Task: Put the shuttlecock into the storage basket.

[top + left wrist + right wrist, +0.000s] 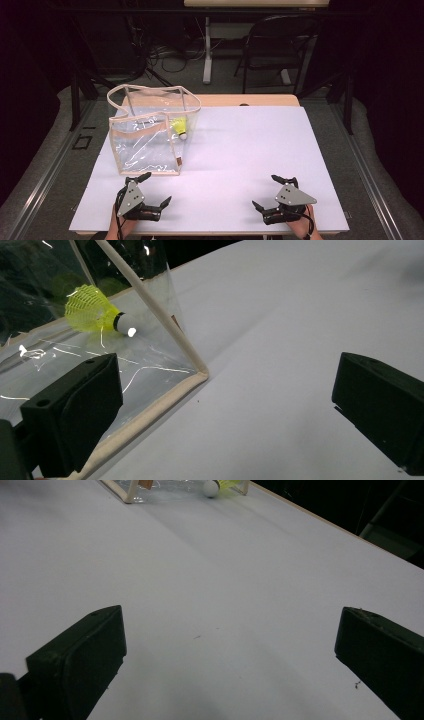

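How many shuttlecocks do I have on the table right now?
1. A yellow mesh shuttlecock with a white cork tip lies inside the clear plastic tote bag with beige trim, at its far right corner. The bag's creased, glaring walls might hide others.

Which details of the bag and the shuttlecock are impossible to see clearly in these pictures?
- Shuttlecock, high view: too small; the clear bag wall blurs whether it lies inside.
- Bag, right gripper view: cut off by the top edge.
- Bag, left gripper view: glare; left gripper hides its lower wall.
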Demonstrator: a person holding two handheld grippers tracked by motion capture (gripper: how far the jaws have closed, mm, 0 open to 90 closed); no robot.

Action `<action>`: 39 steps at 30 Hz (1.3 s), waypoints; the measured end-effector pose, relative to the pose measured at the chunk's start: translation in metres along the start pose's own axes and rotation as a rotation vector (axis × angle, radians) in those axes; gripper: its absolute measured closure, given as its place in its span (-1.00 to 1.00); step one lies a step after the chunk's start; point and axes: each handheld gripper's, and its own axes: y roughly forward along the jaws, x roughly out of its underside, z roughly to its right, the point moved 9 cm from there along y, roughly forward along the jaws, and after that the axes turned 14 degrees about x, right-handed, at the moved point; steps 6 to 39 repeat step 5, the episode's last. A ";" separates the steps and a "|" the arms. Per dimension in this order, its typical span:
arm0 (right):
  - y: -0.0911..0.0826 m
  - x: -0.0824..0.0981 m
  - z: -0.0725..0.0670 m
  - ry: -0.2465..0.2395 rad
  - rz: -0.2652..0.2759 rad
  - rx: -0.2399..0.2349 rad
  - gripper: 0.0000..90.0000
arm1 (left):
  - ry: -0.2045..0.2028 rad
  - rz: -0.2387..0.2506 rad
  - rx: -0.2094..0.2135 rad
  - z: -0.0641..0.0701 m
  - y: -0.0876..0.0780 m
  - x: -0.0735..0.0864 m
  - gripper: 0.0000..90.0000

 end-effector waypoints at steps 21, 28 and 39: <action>0.000 0.001 0.000 0.010 -0.002 -0.008 -1.00 | 0.001 0.000 0.001 0.000 0.000 0.000 -1.00; 0.000 0.001 0.000 0.010 -0.002 -0.008 -1.00 | 0.001 0.000 0.001 0.000 0.000 0.000 -1.00; 0.000 0.001 0.000 0.010 -0.002 -0.008 -1.00 | 0.001 0.000 0.001 0.000 0.000 0.000 -1.00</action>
